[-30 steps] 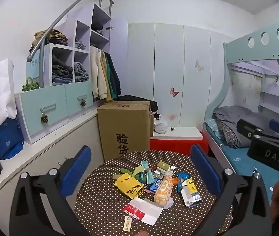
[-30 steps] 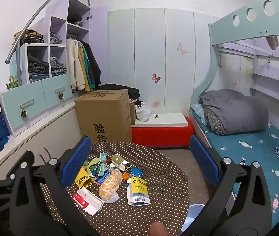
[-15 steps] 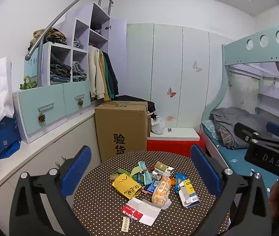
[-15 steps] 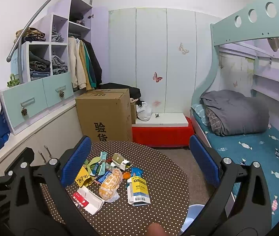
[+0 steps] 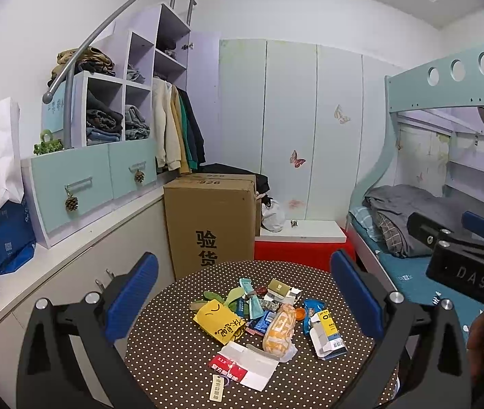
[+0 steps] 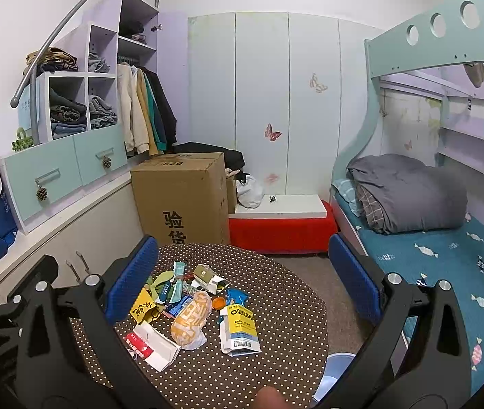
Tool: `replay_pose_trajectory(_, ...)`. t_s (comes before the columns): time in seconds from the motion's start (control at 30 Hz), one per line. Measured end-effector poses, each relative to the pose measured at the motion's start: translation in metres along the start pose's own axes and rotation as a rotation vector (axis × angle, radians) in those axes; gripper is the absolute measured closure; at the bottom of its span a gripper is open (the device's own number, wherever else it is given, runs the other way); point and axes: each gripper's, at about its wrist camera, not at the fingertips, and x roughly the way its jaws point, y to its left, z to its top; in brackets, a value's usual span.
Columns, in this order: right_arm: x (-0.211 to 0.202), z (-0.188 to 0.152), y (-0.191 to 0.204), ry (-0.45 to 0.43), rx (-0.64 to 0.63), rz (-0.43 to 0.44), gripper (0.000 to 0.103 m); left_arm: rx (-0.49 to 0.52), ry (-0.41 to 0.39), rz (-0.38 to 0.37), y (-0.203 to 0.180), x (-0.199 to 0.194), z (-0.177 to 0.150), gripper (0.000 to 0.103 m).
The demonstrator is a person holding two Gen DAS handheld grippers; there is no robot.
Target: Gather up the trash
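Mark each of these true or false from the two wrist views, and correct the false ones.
1. Both claws are open and hold nothing. True: the left claw and the right claw each stand wide with empty space between the fingers.
2. The trash lies on a round polka-dot table. True.
3. The yellow packet lies on the bed. False: it lies on the table among the other wrappers.
4. The cardboard box stands beyond the table. True.
5. The orange bread wrapper is gripped by the right claw. False: it lies loose on the table.
6. The red and white carton stands upright. False: it lies flat.
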Motion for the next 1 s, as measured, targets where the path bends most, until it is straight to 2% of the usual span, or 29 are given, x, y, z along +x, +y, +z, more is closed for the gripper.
replay_pose_trajectory(0.77,0.014,-0.006,-0.004,0.019,-0.004,0.002,0.005,0.003,0.03,0.003,0.0,0.013,-0.007,0.004)
replay_pose_trajectory(0.9,0.027,-0.011,-0.005,0.051,-0.011,-0.005,0.005,0.001,0.066,0.013,0.005,0.024,-0.015,0.004)
replay_pose_trajectory(1.0,0.05,-0.023,-0.011,0.111,-0.015,-0.017,0.005,-0.001,0.098,0.023,0.01,0.034,-0.023,0.004)
